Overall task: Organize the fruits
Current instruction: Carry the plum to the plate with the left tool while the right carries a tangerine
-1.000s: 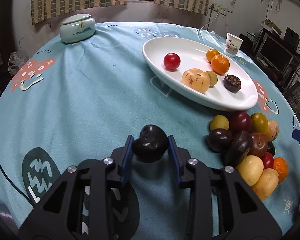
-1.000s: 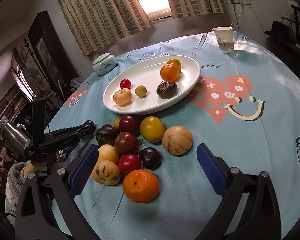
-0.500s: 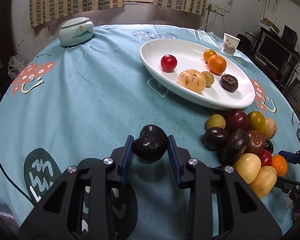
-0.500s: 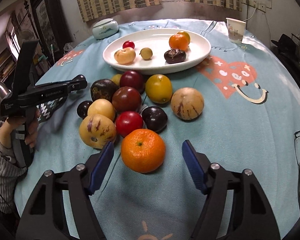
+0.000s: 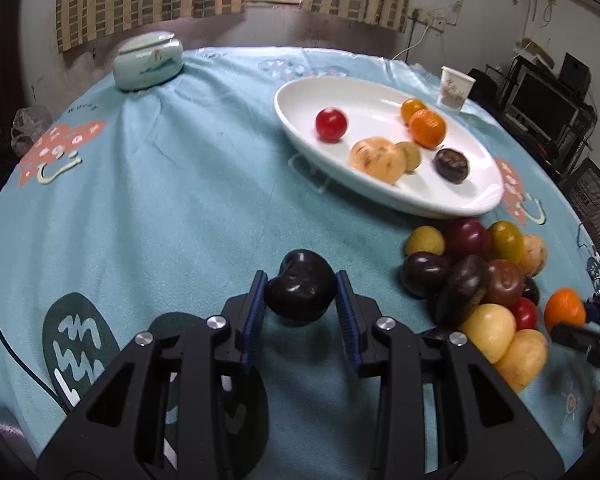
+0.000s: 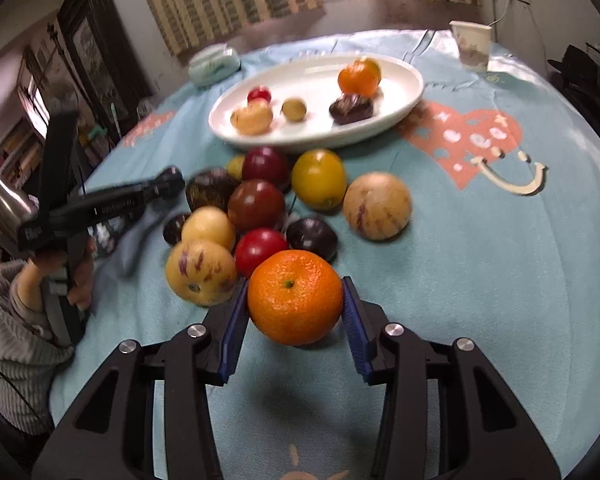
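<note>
Dark plum (image 5: pixel 301 283), lower centre: pinched in left gripper (image 5: pixel 301 304) for transfer. Orange (image 6: pixel 295 297), lower centre: right gripper (image 6: pixel 295 312) jaws clamping it, bound for white plate (image 6: pixel 412 92), probably.

— Where's everything sitting from my left tongs?

— My left gripper (image 5: pixel 301 294) has the plum (image 5: pixel 301 283) between its pads, above the tablecloth (image 5: pixel 180 200). Ahead and to the right lies the plate (image 5: pixel 300 98), with a few fruits in it. The fruit pile (image 5: pixel 472 280) sits in front of the plate, on my right.

— And behind?

— The lidded jar (image 5: pixel 147 61) is far back on the left; the paper cup (image 5: pixel 454 89) stands beyond the plate, right. My right gripper (image 6: pixel 295 308) has the mandarin (image 6: pixel 295 297) between its pads at the pile's near edge.
</note>
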A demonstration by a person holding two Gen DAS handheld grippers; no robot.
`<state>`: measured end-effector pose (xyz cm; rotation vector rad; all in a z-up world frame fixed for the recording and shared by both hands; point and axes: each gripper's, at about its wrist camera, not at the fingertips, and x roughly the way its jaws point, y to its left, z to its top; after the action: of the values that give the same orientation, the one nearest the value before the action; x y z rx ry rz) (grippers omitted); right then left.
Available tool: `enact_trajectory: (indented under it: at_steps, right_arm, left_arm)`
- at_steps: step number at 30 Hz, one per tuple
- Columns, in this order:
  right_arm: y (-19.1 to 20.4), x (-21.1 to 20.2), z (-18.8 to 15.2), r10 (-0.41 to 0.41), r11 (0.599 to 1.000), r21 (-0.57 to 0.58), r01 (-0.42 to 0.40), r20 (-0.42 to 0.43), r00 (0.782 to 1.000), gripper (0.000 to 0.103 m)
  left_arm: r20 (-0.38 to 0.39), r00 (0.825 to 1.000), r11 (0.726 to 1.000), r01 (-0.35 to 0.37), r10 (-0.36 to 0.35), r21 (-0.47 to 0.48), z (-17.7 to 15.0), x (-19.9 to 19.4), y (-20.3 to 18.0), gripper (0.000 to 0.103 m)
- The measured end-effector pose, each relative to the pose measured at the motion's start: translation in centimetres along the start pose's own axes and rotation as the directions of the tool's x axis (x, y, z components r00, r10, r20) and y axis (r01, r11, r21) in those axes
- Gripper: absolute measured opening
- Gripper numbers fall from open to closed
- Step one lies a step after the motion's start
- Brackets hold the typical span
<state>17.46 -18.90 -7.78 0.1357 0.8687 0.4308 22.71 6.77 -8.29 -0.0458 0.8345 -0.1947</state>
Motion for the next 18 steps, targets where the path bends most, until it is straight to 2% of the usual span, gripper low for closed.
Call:
enact_trajectory:
  at_steps: [2,5,9,12,15,18]
  right_arm:
    - [-0.5,-1.4,0.9,0.011,1.000,0.020,-0.012,0.047,0.999,0.045]
    - [-0.5,-3.8,4.1,0.006,1.000,0.008,-0.007,0.133,0.991,0.045]
    - [0.2,-7.0,9.8,-0.012,1.000,-0.021,0.018,0.277,0.961,0.045]
    - [0.9,-7.7,13.9,-0.004,0.999,-0.047,0.022,0.338,0.941,0.045]
    - [1.2,-5.7,16.9,-0.004,0.998,-0.063,0.028,0.347,0.938,0.045]
    - [1.2,-1.4,18.7,0.008,0.997,-0.077,0.014,0.287,0.958,0.045]
  left_arm:
    - [0.041,0.999,1.000,0.012,-0.013,0.011,0.6,-1.3,-0.6,0.035]
    - [0.098,0.994,0.999,0.042,-0.042,-0.003,2.9,-3.3,-1.2,0.035]
    - [0.188,0.982,1.000,0.024,-0.027,0.019,7.7,-5.6,-2.5,0.035]
    - [0.229,0.973,0.999,0.007,-0.017,0.041,11.0,-5.6,-3.9,0.035]
    - [0.228,0.973,0.999,0.012,-0.021,0.043,13.4,-3.4,-4.6,0.035]
    - [0.185,0.982,0.999,0.032,-0.035,0.020,14.8,0.5,-4.4,0.035]
